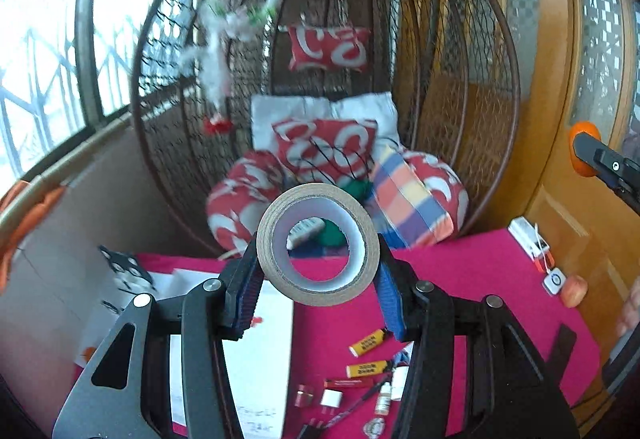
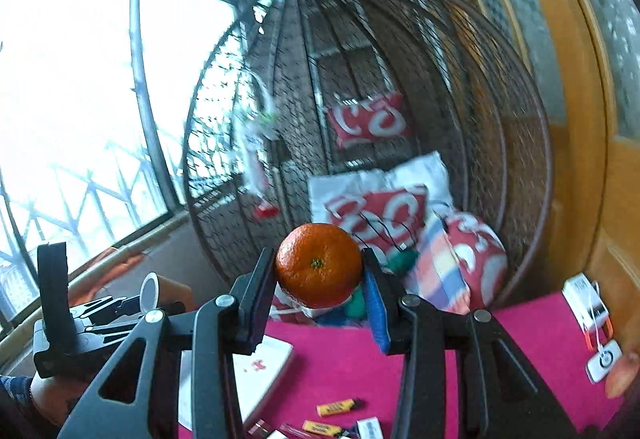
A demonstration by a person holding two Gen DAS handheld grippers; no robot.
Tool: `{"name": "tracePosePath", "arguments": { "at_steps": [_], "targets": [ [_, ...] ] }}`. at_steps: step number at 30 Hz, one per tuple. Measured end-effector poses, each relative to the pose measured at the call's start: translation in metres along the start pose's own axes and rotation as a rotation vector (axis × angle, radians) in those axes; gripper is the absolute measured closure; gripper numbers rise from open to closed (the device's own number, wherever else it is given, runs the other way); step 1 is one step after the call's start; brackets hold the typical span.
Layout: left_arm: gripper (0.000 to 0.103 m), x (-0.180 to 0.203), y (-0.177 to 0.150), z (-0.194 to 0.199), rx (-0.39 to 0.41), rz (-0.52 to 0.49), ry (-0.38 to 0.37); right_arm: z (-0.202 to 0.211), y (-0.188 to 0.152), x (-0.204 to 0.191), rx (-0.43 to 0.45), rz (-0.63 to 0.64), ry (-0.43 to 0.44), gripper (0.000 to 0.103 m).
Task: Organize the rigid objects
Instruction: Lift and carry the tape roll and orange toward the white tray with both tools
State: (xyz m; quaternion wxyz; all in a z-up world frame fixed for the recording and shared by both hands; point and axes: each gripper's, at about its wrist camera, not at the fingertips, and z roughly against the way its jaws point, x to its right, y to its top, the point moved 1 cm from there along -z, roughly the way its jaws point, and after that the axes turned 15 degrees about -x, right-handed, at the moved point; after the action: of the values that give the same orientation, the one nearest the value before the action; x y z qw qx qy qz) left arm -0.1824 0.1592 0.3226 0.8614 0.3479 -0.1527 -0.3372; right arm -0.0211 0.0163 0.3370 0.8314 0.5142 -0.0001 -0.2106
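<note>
The left gripper [image 1: 318, 271] has its blue pads clamped on a roll of brown tape [image 1: 318, 243], one pad on each side of the roll, so it's held up in the air with the hole facing the camera. The right gripper [image 2: 320, 279] is doing the same with an orange [image 2: 319, 265], squeezed between its two fingers, stem end toward the lens.

Both are lifted above a table with a bright pink cloth [image 1: 460, 271]. Down on the cloth near the left gripper there are two yellow lighters [image 1: 368, 343], a small bottle [image 1: 383, 401] and a few other bits too blurry to name. A white sheet [image 1: 260, 351] lies on the left side of the cloth. At the far right edge sits a white box [image 2: 582, 299] with a small white gadget [image 2: 604, 359] just beside it.

Behind the table hangs a big wicker egg chair [image 1: 460, 79] stuffed with red-and-white cushions [image 1: 328, 143] and a striped one [image 1: 408, 195]. Windows are on the left, a wooden door [image 1: 560, 119] on the right.
</note>
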Motion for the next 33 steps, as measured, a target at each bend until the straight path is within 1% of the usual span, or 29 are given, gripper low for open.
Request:
{"name": "tracePosePath", "arguments": {
  "at_steps": [4,10,15,33],
  "targets": [
    [0.052,-0.012,-0.004,0.012,0.008,0.017,0.036,0.001,0.001,-0.020,0.018,0.040,0.027,0.062],
    [0.052,-0.036,-0.009,0.017,-0.010,0.068,0.050,-0.001,-0.003,-0.036,0.013,0.064,0.055,0.062],
    [0.052,-0.057,-0.015,0.018,-0.030,0.095,0.052,-0.007,-0.006,-0.055,-0.011,0.083,0.076,0.062],
    [0.052,-0.110,-0.021,0.018,-0.053,0.110,0.068,-0.042,-0.007,-0.108,-0.061,0.117,0.121,0.062]
  ]
}}
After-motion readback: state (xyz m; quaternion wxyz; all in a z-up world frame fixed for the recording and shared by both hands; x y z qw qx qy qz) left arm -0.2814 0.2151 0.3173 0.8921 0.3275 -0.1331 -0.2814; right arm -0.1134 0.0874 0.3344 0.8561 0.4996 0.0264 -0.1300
